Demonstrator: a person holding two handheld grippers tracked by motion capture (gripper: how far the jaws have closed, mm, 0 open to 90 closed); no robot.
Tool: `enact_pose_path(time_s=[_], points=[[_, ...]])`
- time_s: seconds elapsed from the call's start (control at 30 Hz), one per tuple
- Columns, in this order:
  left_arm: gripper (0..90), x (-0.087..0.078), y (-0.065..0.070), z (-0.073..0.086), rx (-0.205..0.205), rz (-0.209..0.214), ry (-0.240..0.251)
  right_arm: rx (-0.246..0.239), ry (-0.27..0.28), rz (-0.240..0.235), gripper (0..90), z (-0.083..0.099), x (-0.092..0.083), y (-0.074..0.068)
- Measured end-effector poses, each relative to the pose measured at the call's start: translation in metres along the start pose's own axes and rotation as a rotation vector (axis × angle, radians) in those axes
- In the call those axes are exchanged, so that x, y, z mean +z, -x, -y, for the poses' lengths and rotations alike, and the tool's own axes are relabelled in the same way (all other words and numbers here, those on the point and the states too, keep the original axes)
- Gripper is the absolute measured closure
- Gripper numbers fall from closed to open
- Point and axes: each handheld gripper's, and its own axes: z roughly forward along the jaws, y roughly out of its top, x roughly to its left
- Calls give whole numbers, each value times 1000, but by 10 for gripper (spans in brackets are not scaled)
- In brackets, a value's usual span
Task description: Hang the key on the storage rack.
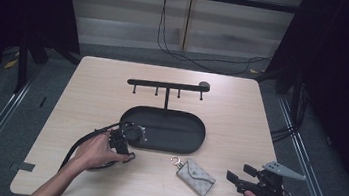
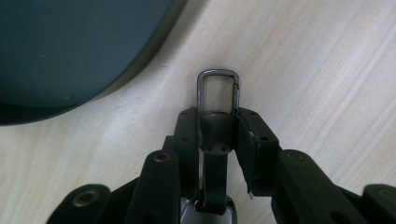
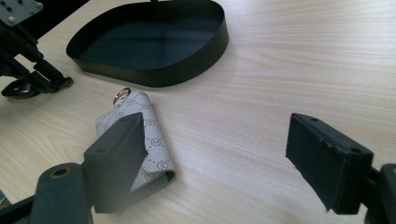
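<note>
At the lower left of the high view, the left gripper (image 1: 124, 151) is clenched on a black strap (image 2: 215, 140) with a metal clasp (image 2: 218, 91), just beside the black tray (image 1: 198, 131). The right gripper (image 1: 239, 175), lower right, stands with its jaws spread wide, empty, near a grey key pouch (image 1: 195, 177).

One tray (image 1: 192, 143), one hook rack (image 1: 166, 85), one key pouch (image 1: 195, 177), one clasp strap (image 2: 218, 93).
</note>
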Motion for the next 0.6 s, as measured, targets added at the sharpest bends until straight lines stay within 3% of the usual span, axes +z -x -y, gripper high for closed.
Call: enact_pose_path(time_s=[0.23, 0.6], points=[[706, -18, -4, 6, -16, -2, 39, 0, 0, 1, 197, 0, 0, 0], [706, -42, -4, 13, -30, -6, 54, 2, -3, 2, 197, 0, 1, 0]])
